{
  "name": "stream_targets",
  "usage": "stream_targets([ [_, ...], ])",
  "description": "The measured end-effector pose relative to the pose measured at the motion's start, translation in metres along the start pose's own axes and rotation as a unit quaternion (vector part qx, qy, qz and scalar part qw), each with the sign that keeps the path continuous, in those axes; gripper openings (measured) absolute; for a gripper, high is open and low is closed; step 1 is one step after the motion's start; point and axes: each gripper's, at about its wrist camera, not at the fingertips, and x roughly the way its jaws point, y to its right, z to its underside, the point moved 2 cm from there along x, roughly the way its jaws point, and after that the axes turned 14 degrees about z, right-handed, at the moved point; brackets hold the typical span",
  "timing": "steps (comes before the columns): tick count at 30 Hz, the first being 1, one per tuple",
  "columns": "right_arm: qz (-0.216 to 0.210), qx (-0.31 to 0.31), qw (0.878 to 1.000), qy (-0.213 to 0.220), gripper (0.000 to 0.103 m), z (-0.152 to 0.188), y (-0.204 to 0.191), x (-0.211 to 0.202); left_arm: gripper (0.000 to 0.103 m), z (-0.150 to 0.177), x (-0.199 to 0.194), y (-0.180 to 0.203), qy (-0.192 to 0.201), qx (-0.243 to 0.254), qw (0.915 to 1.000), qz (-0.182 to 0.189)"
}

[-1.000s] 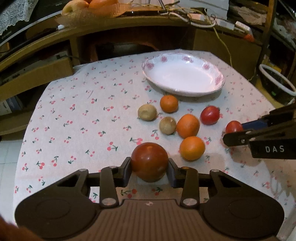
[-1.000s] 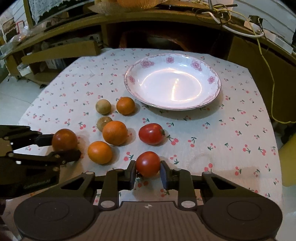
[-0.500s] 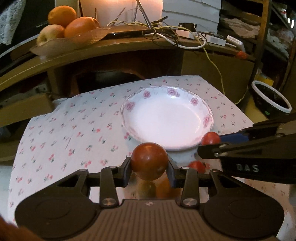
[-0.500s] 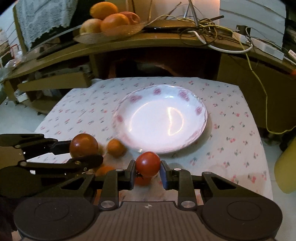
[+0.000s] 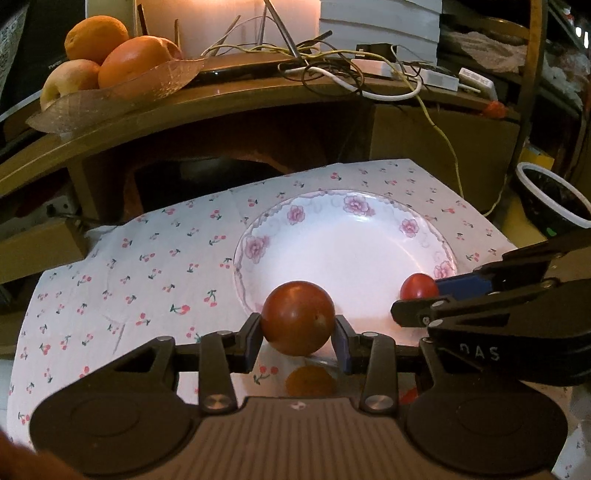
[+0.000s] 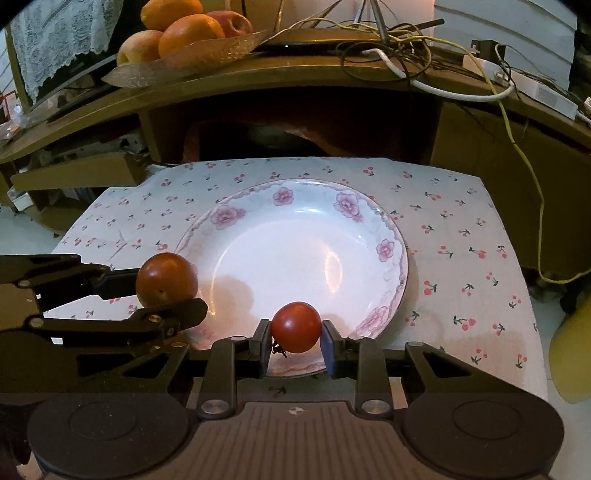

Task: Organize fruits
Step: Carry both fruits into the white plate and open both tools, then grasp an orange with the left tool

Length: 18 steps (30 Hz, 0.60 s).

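Observation:
My left gripper [image 5: 298, 332] is shut on a large dark red tomato [image 5: 297, 317], held above the near left rim of the white flowered plate [image 5: 332, 206]. My right gripper [image 6: 295, 341] is shut on a smaller red tomato [image 6: 296, 326] above the plate's [image 6: 388, 258] near rim. Each gripper shows in the other's view: the right gripper [image 5: 417, 299] with its tomato [image 5: 418, 287] at right, the left gripper [image 6: 166, 291] with its tomato [image 6: 166, 279] at left. An orange fruit [image 5: 310, 381] lies below the left gripper, partly hidden.
The table has a cherry-print cloth [image 6: 461, 221]. Behind it runs a wooden shelf [image 6: 295, 81] with a dish of oranges and apples [image 6: 184, 33] and tangled cables [image 6: 388, 48]. A dark bowl [image 5: 550, 199] stands off the table at right.
Both grippers have carried their tomatoes forward from the fruit cluster to over the plate's near rim. The plate now looks larger and closer, and the other fruits have dropped below the views.

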Motion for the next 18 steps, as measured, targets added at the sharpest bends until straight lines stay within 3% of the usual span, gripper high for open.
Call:
stream_targets([
  [9,0.001,0.012,1.000,0.010,0.038,-0.005,0.007,-0.001,0.045,-0.005,-0.002,-0.002,0.008,-0.005,0.9999,-0.007],
  [18,0.000,0.021,1.000,0.023,0.039,-0.007,0.011,-0.012,0.046,-0.007,-0.021,-0.005,0.023,-0.012,0.9995,-0.016],
])
